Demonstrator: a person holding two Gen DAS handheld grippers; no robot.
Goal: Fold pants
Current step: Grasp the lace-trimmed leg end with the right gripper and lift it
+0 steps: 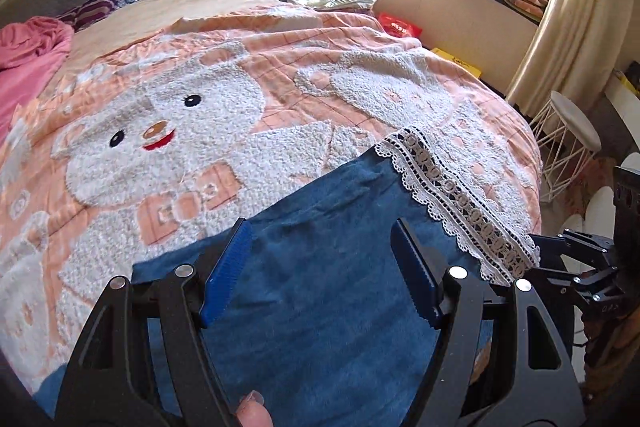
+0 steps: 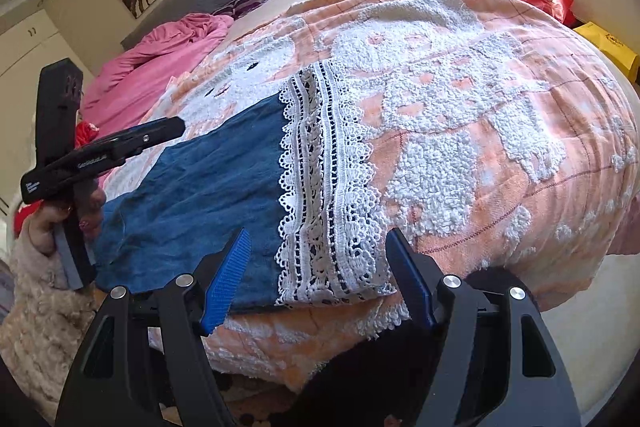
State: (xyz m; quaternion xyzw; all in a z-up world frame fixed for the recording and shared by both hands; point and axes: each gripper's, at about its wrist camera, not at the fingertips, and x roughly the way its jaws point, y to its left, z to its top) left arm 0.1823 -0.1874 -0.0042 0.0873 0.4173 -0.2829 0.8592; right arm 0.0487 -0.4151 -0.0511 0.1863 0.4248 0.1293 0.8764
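Currently blue pants [image 2: 192, 187] lie flat on the bed's peach blanket [image 2: 500, 167] near its edge, long axis along that edge, lace hem [image 2: 324, 187] pointing right. Left claw [image 1: 320, 275] and right claw [image 2: 316, 279] hover agape, holding nothing.

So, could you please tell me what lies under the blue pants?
The blue pants lie on the peach bear-pattern blanket, which shows all around them. Whatever is beneath the blanket is covered.
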